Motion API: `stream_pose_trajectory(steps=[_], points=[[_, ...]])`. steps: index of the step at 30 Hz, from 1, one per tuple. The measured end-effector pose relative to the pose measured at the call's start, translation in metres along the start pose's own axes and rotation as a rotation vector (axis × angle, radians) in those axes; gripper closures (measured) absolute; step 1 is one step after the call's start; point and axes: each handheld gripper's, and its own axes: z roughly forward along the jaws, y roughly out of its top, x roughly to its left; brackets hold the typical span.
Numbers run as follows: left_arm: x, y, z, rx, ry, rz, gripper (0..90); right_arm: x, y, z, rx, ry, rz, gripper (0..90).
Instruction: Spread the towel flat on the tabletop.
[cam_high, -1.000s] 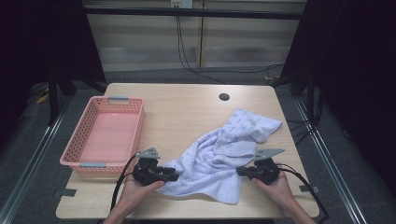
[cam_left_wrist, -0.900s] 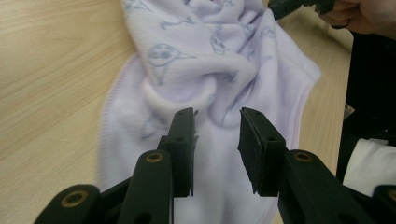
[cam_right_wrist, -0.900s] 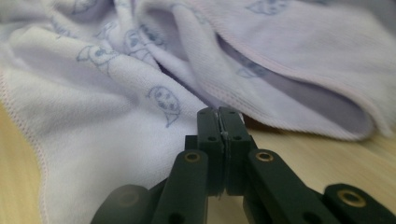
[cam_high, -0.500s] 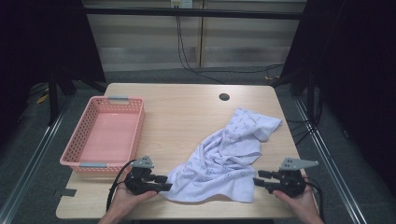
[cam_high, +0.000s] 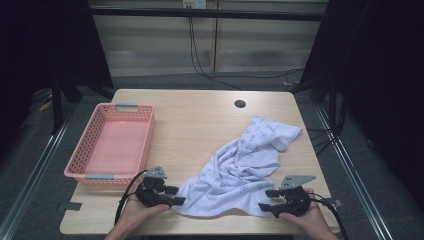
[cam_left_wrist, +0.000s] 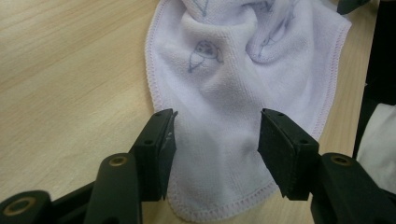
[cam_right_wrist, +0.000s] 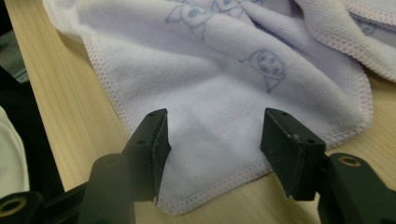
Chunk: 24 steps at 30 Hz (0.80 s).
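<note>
Now both hands have drawn back to the near edge of the crumpled white printed terry towel, which has been pulled toward the person. Left gripper and right gripper flank its near corners, jaws wide apart, holding nothing, palms low, ready to pinch.

Towel: v. pale lilac-white terry w/ faint blue-grey cartoon line prints, pinkish stitched hem. Basket: salmon pink mesh, grey handle tabs. Counter: light wood grain w/ a dark round hole. Gripper fingers: matte black, brass-coloured screws; grey plates on top.
</note>
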Motion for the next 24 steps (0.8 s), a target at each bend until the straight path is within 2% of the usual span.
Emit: stream_pose_trajectory(steps=[2, 4, 5, 6, 7, 9, 10, 11, 13, 14, 17, 18, 19, 21, 23, 24], points=[[-0.003, 0.0, 0.003, 0.004, -0.004, 0.014, 45.9, 0.002, -0.001, 0.0, 0.003, -0.001, -0.008, 41.3], [-0.009, 0.0, 0.006, 0.013, 0.018, 0.047, 47.9, 0.007, -0.002, 0.0, 0.007, -0.002, -0.044, 42.5], [-0.011, 0.0, 0.006, 0.017, 0.016, 0.052, 50.6, 0.009, -0.003, 0.0, 0.008, -0.005, -0.065, 43.8], [-0.011, 0.0, 0.006, 0.017, 0.016, 0.052, 55.1, 0.009, -0.003, 0.0, 0.008, -0.005, -0.065, 43.8], [-0.013, -0.001, 0.007, 0.031, 0.006, 0.078, 60.7, 0.013, -0.003, 0.0, 0.02, -0.057, -0.121, 49.4], [-0.014, -0.001, 0.007, 0.035, 0.0, 0.079, 67.6, 0.014, -0.004, 0.0, 0.021, -0.063, -0.13, 49.4], [-0.014, -0.002, 0.008, 0.049, -0.016, 0.082, 74.3, 0.016, -0.004, 0.0, 0.022, -0.07, -0.134, 52.0], [-0.015, -0.002, 0.008, 0.05, -0.003, 0.084, 77.6, 0.016, -0.004, 0.0, 0.023, -0.071, -0.13, 54.7], [-0.013, -0.001, 0.009, 0.053, -0.006, 0.075, 85.6, 0.018, -0.004, -0.001, 0.025, -0.061, -0.139, 63.9], [-0.013, -0.001, 0.009, 0.055, -0.009, 0.066, 86.8, 0.019, -0.004, -0.001, 0.026, -0.049, -0.146, 68.7], [-0.011, 0.0, 0.009, 0.057, -0.015, 0.055, 88.5, 0.017, -0.003, -0.001, 0.03, -0.009, -0.114, 81.5], [-0.011, 0.0, 0.008, 0.058, -0.019, 0.053, 88.6, 0.015, -0.002, -0.001, 0.032, -0.002, -0.1, 82.9], [-0.009, 0.002, 0.007, 0.042, -0.033, 0.036, 88.7, 0.012, -0.001, 0.0, 0.033, 0.016, -0.077, 84.2], [-0.005, 0.004, 0.002, -0.023, -0.069, -0.014, 88.8, 0.007, 0.0, -0.001, 0.023, 0.044, -0.031, 85.2], [-0.002, 0.008, -0.004, -0.065, -0.08, -0.028, 88.9, 0.002, 0.003, -0.008, -0.033, 0.069, 0.013, 85.5], [-0.002, 0.008, -0.004, -0.065, -0.08, -0.028, 88.9, 0.002, 0.003, -0.008, -0.033, 0.069, 0.013, 85.5]])
